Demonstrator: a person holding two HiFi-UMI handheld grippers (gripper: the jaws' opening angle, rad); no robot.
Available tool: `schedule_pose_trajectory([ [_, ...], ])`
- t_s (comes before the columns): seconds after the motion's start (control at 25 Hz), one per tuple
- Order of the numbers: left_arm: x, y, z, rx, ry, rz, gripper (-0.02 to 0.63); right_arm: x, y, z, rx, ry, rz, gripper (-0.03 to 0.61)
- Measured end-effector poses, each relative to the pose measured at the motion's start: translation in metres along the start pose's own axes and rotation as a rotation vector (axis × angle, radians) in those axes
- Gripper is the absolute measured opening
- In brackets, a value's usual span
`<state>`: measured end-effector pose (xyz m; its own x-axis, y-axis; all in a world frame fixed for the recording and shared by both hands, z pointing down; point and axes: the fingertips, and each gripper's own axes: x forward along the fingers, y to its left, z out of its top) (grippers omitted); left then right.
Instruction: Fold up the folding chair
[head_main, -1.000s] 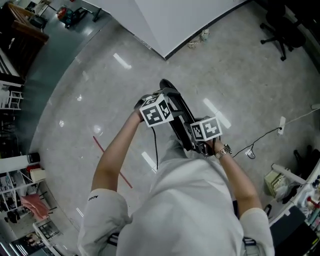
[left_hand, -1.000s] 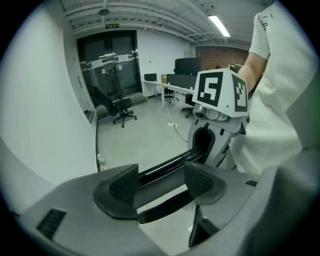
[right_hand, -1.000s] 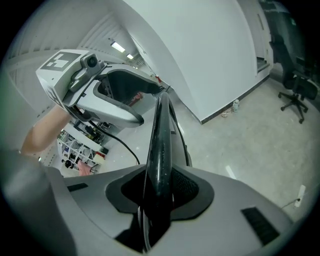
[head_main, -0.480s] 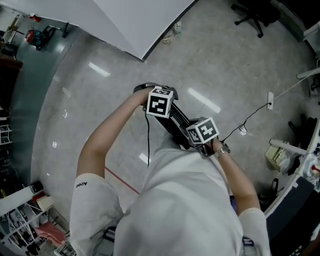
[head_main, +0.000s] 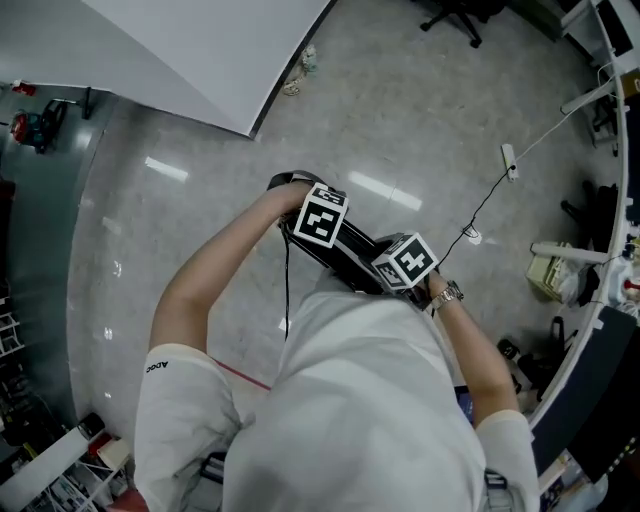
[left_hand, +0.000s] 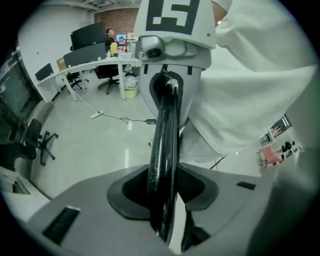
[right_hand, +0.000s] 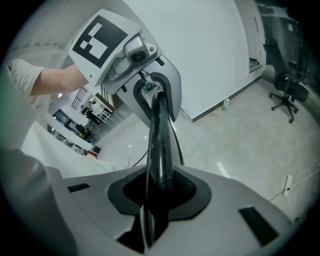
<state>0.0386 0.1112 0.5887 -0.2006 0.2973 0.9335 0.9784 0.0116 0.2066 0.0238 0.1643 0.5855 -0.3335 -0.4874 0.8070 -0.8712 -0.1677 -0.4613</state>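
Now grips the folding chair (head_main: 350, 250) at two spots along its black top tube (left_hand: 165, 135). Holds the far left end with the left gripper (head_main: 318, 220), pointed steeply down, with fingers (left_hand: 199, 186) just drawn in, pressed against both sides of the tube and left partly open around it. Holds the near right end with the right gripper (head_main: 405, 268), just in front of the white shirt (head_main: 370, 400), with fingers likewise just closed a little further and seated on the same tube. Shows, in each gripper view, the tube running up between the dark pads (right_hand: 187, 192) toward the other gripper, clamped farther along. Stands on the pale polished floor (head_main: 150, 220), close against the person's body near the middle of the head view, as a thin dark bar slanting from far left to near right. Cannot tell from above how far folded. Leaves well apart, on the far left, a white panel (head_main: 200, 50) edged in black; on the right, a power strip (head_main: 508, 160) on a white cable; at the far edge, a black office chair (head_main: 450, 15).
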Motion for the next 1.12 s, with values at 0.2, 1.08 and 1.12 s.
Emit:
schedule_pose_trajectory([
  [0.2,0.0,0.005,0.0,0.074,-0.015,0.026,0.13,0.0,-0.005,0.002,-0.017,0.023,0.061,0.084],
  [1.08,-0.004,0.004,-0.034,-0.06,-0.02,0.042,0.12,0.015,-0.01,0.032,-0.121,0.029,0.027,0.074],
  [1.12,-0.005,0.003,-0.035,-0.069,-0.027,0.05,0.12,0.015,-0.009,0.033,-0.133,0.034,0.029,0.074],
])
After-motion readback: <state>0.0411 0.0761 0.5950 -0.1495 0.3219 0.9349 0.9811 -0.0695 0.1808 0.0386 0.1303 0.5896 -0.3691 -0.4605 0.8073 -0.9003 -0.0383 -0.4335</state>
